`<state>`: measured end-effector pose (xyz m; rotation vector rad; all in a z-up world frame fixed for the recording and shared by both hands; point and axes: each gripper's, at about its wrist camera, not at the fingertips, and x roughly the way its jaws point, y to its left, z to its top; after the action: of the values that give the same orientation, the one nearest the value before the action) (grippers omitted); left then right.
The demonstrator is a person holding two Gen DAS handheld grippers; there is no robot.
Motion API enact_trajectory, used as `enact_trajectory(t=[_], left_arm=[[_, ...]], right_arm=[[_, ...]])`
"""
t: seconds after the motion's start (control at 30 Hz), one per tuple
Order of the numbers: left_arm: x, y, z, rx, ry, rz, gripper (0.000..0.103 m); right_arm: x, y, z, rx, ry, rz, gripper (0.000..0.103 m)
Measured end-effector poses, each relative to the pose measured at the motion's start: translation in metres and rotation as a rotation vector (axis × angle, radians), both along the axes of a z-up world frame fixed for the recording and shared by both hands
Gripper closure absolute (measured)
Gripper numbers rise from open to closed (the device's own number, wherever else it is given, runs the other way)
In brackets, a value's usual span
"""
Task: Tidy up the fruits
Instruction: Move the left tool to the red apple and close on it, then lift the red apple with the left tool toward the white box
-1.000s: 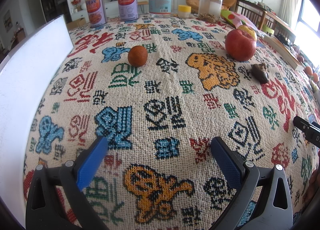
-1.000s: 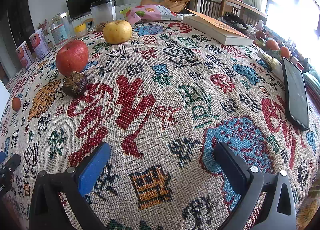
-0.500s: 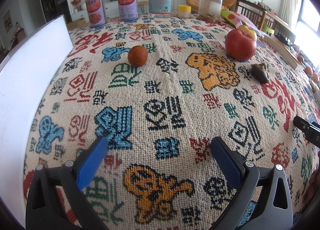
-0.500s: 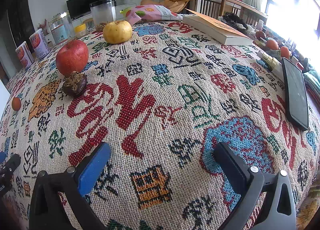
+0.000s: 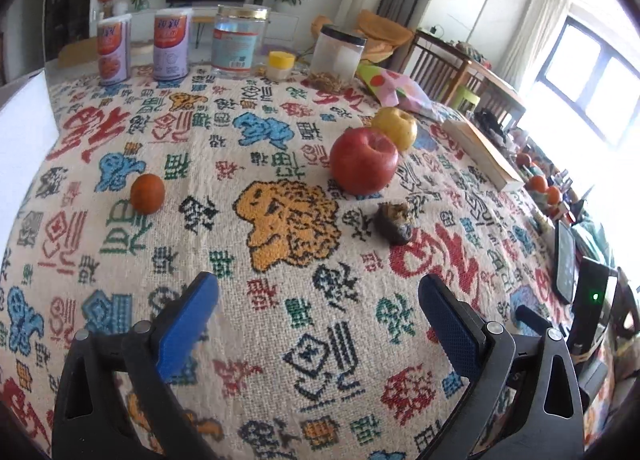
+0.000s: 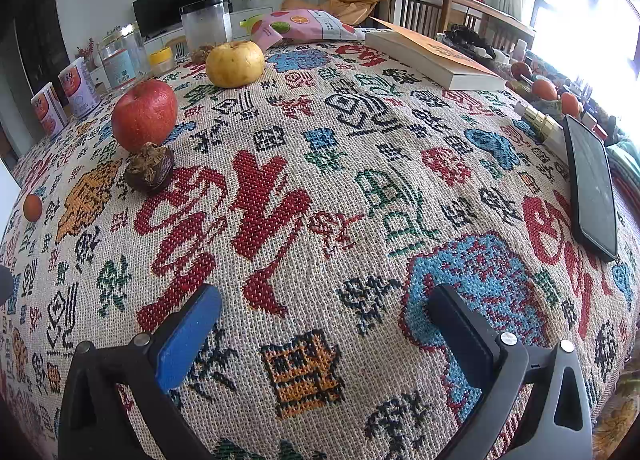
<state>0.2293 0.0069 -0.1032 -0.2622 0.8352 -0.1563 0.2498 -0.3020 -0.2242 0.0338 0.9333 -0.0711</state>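
Note:
A red apple stands mid-table with a yellow apple just behind it. A small orange fruit lies to the left, and a dark shrivelled fruit lies in front of the red apple. My left gripper is open and empty, above the cloth well short of the fruits. In the right wrist view the red apple, yellow apple, dark fruit and orange fruit sit far left. My right gripper is open and empty.
A white tray stands at the left edge. Cans and jars line the back. A book, a snack bag and a phone lie to the right, on the patterned tablecloth.
My left gripper has swung right and forward, so the apples and dark fruit now sit nearer the middle of its view. The right gripper has not moved.

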Motion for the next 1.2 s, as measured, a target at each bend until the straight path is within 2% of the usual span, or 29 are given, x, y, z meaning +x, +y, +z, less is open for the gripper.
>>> enact_trajectory(t=[0.1,0.27,0.33,0.43,0.47,0.5,0.53,0.6,0.7,0.8,1.0,1.1,1.2], left_arm=[[0.052,-0.021,0.005,0.01,0.013,-0.04,0.002],[0.118,-0.059,-0.011,0.113,0.065,-0.105,0.002],[0.132,-0.068,-0.023,0.155,0.093,-0.091,0.003],[0.143,-0.069,-0.033,0.15,0.106,-0.078,0.003],[0.145,-0.068,-0.036,0.148,0.113,-0.079,0.007],[0.147,-0.067,-0.039,0.147,0.119,-0.082,0.024],[0.149,-0.065,-0.041,0.124,0.126,-0.105,0.033],[0.147,-0.061,-0.041,0.121,0.114,-0.104,0.033],[0.133,-0.055,-0.033,0.166,0.068,-0.103,0.033],[0.108,-0.042,-0.009,0.165,0.014,-0.116,0.033],[0.017,0.008,0.036,0.168,-0.032,-0.081,0.033],[-0.035,0.037,0.037,0.22,-0.029,-0.012,0.033],[-0.074,0.064,0.023,0.22,0.006,0.054,0.033]], right_arm=[[0.0,0.0,0.0,0.0,0.0,0.0,0.0],[0.0,0.0,0.0,0.0,0.0,0.0,0.0],[0.0,0.0,0.0,0.0,0.0,0.0,0.0],[0.0,0.0,0.0,0.0,0.0,0.0,0.0],[0.0,0.001,0.0,0.0,0.0,0.0,0.0],[0.0,0.001,0.0,0.0,0.0,0.0,0.0],[0.0,0.001,0.0,0.0,0.0,0.0,0.0],[0.001,0.0,0.0,0.0,0.0,0.0,0.0],[0.001,0.0,0.0,0.0,0.0,0.0,0.0],[0.001,0.0,0.0,0.0,0.0,0.0,0.0],[0.0,0.001,0.0,0.0,0.0,0.0,0.0],[0.0,0.001,0.0,0.0,0.0,0.0,0.0],[0.0,0.001,0.0,0.0,0.0,0.0,0.0]])
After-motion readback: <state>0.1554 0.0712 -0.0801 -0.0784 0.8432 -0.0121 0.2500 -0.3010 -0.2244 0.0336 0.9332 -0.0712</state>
